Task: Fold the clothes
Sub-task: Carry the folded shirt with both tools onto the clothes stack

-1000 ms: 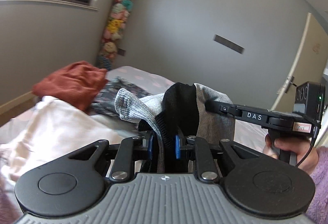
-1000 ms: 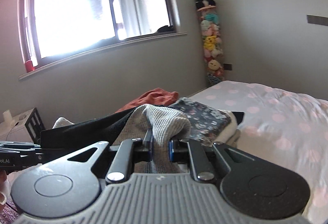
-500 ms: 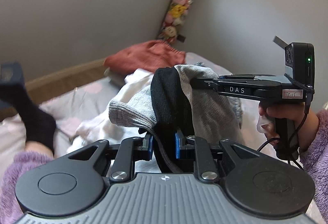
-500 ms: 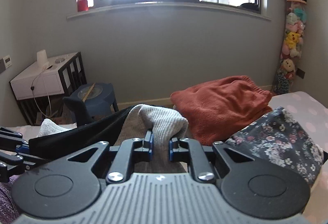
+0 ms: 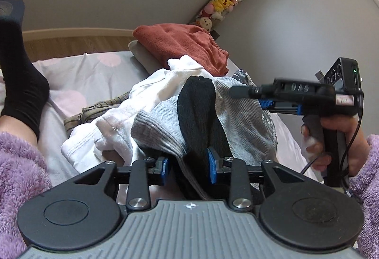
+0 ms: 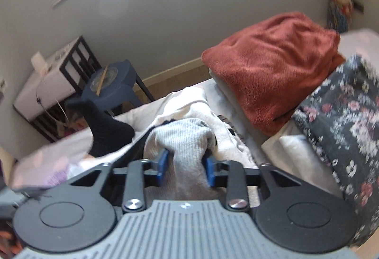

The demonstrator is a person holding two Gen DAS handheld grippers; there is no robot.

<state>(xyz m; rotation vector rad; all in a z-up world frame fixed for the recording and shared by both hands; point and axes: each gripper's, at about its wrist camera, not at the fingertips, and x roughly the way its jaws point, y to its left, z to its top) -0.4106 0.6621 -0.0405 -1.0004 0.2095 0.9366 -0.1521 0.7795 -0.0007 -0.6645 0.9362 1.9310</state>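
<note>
A grey ribbed sock [image 5: 239,116] and a black sock [image 5: 196,112] make one bundle that spans both grippers, just over a heap of white clothes [image 5: 142,97] on the bed. My left gripper [image 5: 188,164] has its jaws opening. The bundle's end still hangs between the blue pads, with a small gap on the left side. My right gripper [image 6: 186,163] is opening too, and the grey sock [image 6: 184,133] lies loosely between its pads. In the left wrist view the right gripper [image 5: 239,93] reaches in from the right, held by a hand.
A folded rust-red fleece [image 6: 272,69] and a dark floral garment [image 6: 343,128] lie at the right of the bed [image 5: 90,71]. The person's foot in a black sock [image 5: 21,83] rests at the left. Beyond the bed stand a blue stool [image 6: 111,86] and a white side table [image 6: 47,83].
Both grippers swung left and dipped toward the white heap, carrying the sock bundle. Both pairs of pads, tight on the socks before, now stand wider apart.
</note>
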